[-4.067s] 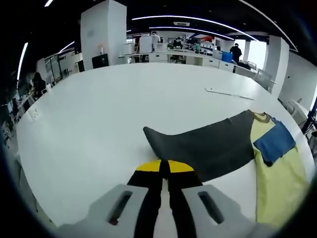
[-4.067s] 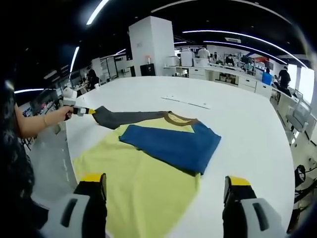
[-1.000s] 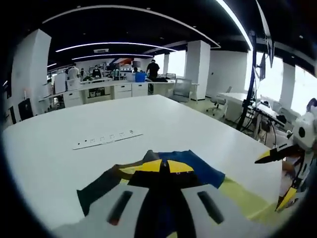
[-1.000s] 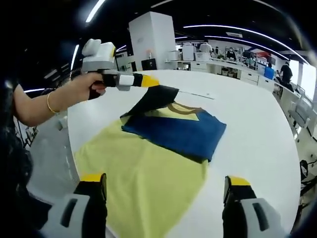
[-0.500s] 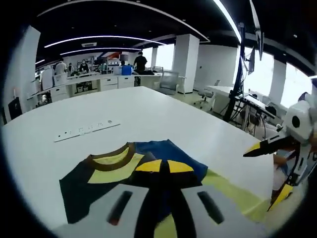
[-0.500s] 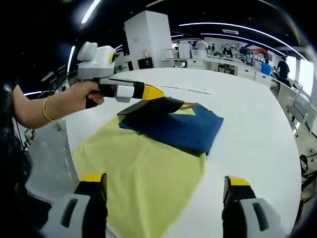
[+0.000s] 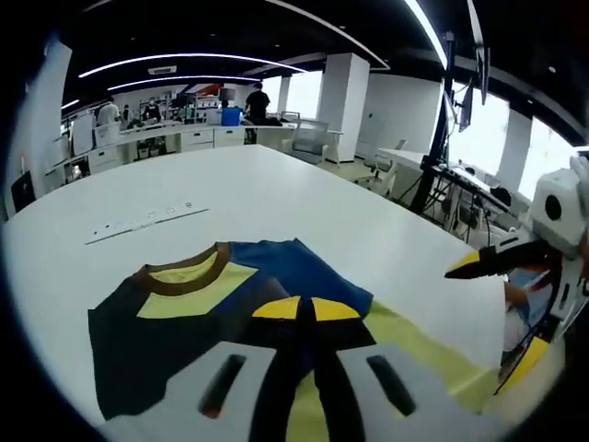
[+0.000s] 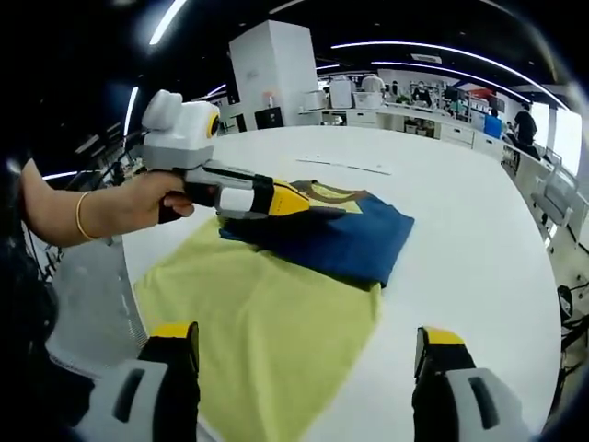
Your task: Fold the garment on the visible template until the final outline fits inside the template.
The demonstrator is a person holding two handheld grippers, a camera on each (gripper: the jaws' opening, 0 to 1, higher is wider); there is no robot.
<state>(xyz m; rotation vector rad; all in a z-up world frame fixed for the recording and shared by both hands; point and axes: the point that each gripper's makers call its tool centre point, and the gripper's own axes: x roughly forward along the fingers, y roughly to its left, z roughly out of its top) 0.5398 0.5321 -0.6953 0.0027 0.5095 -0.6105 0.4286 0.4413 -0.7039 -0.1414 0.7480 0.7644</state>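
Bare table (image 8: 479, 230) beside garment (image 8: 276, 322), left gripper (image 8: 308, 204) over it

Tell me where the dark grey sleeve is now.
The dark grey sleeve lies folded over the yellow shirt body, beside the blue sleeve, pinched by the left gripper.

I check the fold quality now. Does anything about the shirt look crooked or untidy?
Slightly. The dark grey sleeve, held by the left gripper, lies skewed across the blue sleeve, and the yellow shirt body spreads unfolded, its hem hanging over the white table's edge.
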